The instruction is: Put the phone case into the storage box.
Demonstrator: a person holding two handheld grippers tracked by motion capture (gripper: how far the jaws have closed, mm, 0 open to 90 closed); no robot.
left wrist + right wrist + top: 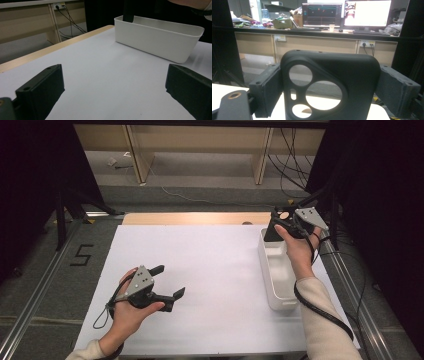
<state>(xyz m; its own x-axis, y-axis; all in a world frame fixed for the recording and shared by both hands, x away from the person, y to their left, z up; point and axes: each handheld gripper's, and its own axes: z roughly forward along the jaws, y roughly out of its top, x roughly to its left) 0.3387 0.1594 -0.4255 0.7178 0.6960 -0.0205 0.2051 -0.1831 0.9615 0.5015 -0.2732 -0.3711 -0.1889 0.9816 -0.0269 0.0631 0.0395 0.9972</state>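
Phone case held over the white bin, the drop not yet made

Nearest to the person, the left gripper [167, 281] hovers low over the white table sheet [210, 270] with its jaws wide apart and nothing between them. Farther, at the right side, the right gripper [278, 226] clamps a black phone case [329, 85] by its two edges; the case stands upright at the far end of the white bin [276, 280], partly above its rim. The bin looks empty as far as I can see, so I judge that lowering and release are left
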